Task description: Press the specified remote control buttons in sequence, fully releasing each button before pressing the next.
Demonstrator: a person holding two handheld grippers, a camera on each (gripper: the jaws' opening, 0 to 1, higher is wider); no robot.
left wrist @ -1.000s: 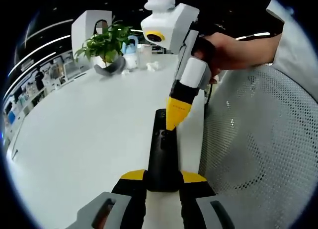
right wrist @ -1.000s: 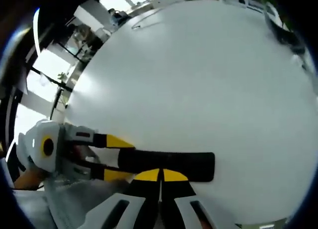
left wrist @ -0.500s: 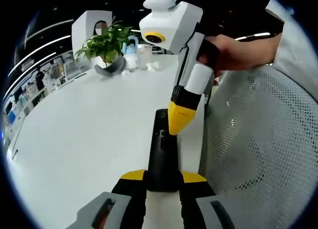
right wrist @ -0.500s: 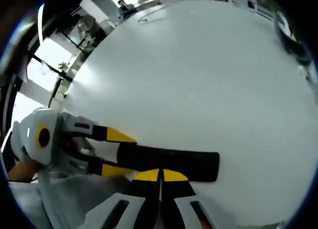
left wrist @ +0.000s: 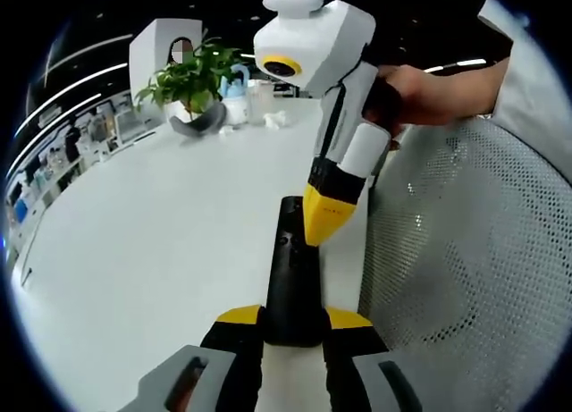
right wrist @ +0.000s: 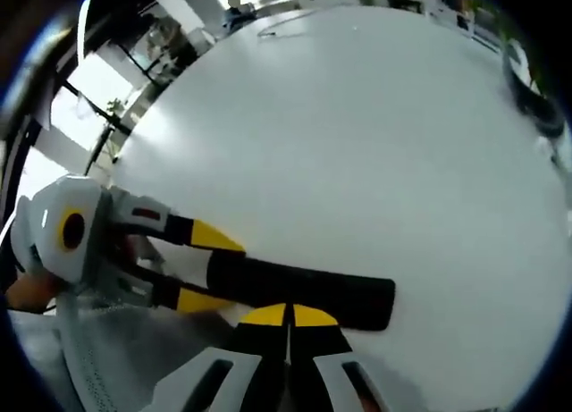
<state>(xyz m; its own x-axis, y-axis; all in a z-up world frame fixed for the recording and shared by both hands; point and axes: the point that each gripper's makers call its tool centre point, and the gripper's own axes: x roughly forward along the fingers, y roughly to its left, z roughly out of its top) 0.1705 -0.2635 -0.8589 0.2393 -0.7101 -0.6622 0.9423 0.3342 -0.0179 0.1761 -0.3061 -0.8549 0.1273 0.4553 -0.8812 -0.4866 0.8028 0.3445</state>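
A black remote control lies lengthwise on the white table. My left gripper is shut on its near end, one yellow pad on each side. My right gripper comes down from the upper right with its jaws shut. Its yellow tip is at the remote's far half, by the right edge, and whether it touches cannot be told. In the right gripper view, the shut yellow tips of my right gripper sit over the middle of the remote. The left gripper clamps the remote's left end.
A grey mesh chair back stands close along the table's right edge. A person's hand holds the right gripper. A potted plant, a white box and small items stand at the table's far end. A dark curved object lies far right.
The right gripper's body has leaned to the right while its tip stayed at the remote's far half. The left gripper and the remote have stayed still.
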